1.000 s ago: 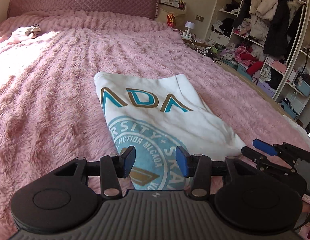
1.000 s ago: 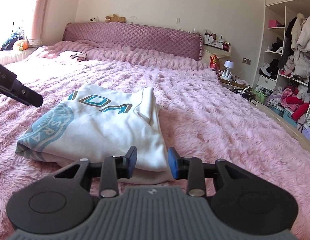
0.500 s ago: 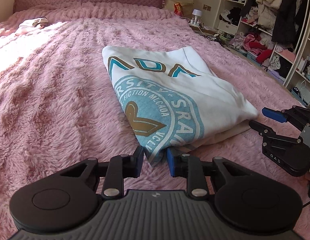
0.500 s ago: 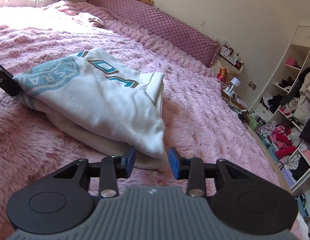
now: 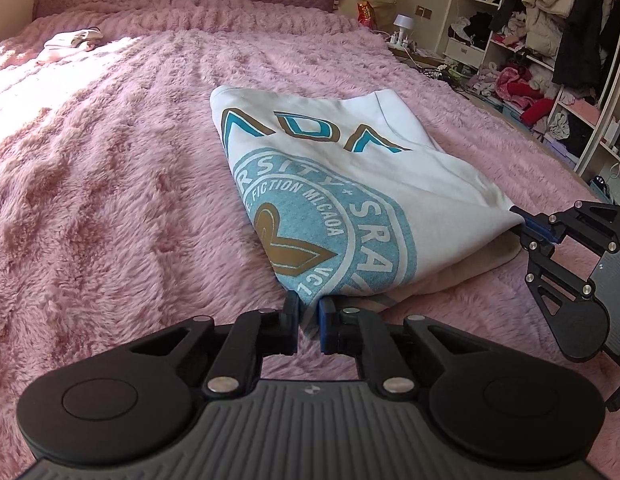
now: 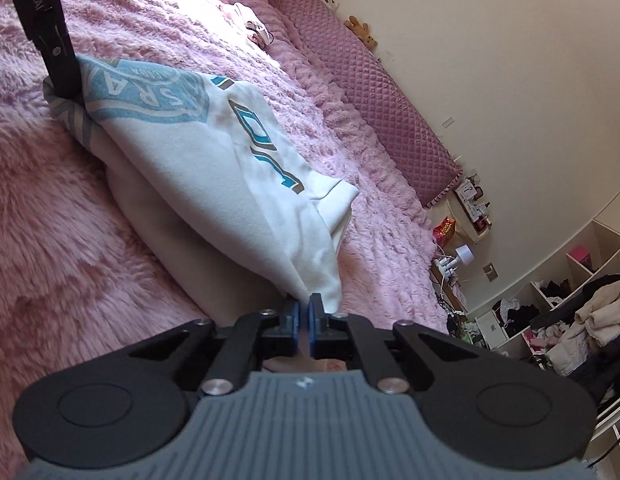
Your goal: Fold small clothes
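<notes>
On the pink bed (image 5: pixel 109 208) the half-folded white sweatshirt (image 5: pixel 350 176) lies at centre. Your left gripper (image 5: pixel 308 312), at six o'clock, is closing on its near printed corner, cloth already between the pads. Your right gripper (image 6: pixel 304 312) is clamped tight on the other near corner. Raise both corners level and together, then carry them toward twelve o'clock so the fold lands square.

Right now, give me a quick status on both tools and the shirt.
Left tool closing on the shirt's near corner. Right tool shut on the other near corner. Shirt folded, flat on the pink blanket. Nothing in the way.
</notes>
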Available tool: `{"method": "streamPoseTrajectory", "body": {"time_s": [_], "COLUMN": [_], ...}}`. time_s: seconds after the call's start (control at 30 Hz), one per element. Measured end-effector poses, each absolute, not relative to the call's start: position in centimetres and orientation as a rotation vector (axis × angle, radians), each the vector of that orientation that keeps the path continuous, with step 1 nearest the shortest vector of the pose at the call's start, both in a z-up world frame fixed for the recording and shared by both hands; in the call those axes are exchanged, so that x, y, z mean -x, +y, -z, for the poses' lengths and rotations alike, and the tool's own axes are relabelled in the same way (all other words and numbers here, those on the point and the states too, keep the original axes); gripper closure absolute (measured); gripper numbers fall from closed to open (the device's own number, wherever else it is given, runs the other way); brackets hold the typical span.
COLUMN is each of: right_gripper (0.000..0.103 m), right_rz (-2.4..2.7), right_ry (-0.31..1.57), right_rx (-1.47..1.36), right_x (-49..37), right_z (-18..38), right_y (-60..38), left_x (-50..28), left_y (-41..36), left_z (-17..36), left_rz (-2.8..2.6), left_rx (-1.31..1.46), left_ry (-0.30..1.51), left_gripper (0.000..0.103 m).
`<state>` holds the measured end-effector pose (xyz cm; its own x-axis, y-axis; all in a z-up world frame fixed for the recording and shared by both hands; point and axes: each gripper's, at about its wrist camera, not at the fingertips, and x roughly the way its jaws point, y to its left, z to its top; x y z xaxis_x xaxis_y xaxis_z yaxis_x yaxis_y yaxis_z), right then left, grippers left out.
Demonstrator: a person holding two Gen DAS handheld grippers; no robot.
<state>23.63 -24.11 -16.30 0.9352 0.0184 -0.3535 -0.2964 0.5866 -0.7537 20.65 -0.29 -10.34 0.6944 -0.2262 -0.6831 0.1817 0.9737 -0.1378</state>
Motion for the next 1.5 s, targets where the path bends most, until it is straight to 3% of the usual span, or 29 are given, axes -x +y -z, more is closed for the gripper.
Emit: {"method": "streamPoseTrajectory", "body": {"time_s": [0.17,0.47,0.53,0.6,0.63,0.93,1.17,1.33,1.37,1.43,1.5], "right_gripper": [0.103,0.102,0.068,0.05,0.05,0.051,0.049,0.051,0.053,0.092,0.094], "right_rz": [-0.186,-0.226,-0.228,-0.244,-0.272,-0.349,-0.336,-0.324,-0.324,-0.34,-0.327], "right_ry": [0.318,0.329,0.296,0.234,0.222,0.338,0.462,0.572,0.586,0.618,0.61], "right_rx": [0.899,0.989,0.966,0.893,0.836,0.273,0.074,0.075,0.072,0.06,0.069], "right_x": [-23.5,-22.9,-22.3,-21.6,-21.4,-32.1,-44.2,-50.2,-50.7,-51.9,-52.1], "right_z": [14.8,19.2,18.4,16.7,15.6,8.4,8.5,10.4,10.7,11.3,11.4], "right_y": [-24.9,-25.5,-26.2,-27.3,-28.0,-29.8,-28.1,-26.0,-25.8,-25.5,-25.3], "left_x": [-20.1,-20.4,-19.6,-18.6,-18.3,-22.2,-24.5,-24.9,-24.9,-25.1,-25.0], "left_y": [-1.7,-2.2,-1.3,-0.4,0.0,2.2,1.5,1.5,1.5,1.6,1.6], "left_z": [9.5,11.5,10.7,9.7,9.2,8.1,10.1,11.1,11.2,11.4,11.3], "left_rz": [0.206,0.246,0.25,0.256,0.258,0.324,0.317,0.32,0.323,0.329,0.335], "left_rx": [-0.079,-0.202,-0.179,-0.158,-0.134,0.264,0.374,0.395,0.4,0.406,0.423], "left_ry": [0.772,0.871,0.872,0.864,0.854,0.746,0.747,0.751,0.752,0.755,0.746], "left_gripper": [0.095,0.089,0.089,0.089,0.089,0.089,0.089,0.081,0.08,0.079,0.079]}}
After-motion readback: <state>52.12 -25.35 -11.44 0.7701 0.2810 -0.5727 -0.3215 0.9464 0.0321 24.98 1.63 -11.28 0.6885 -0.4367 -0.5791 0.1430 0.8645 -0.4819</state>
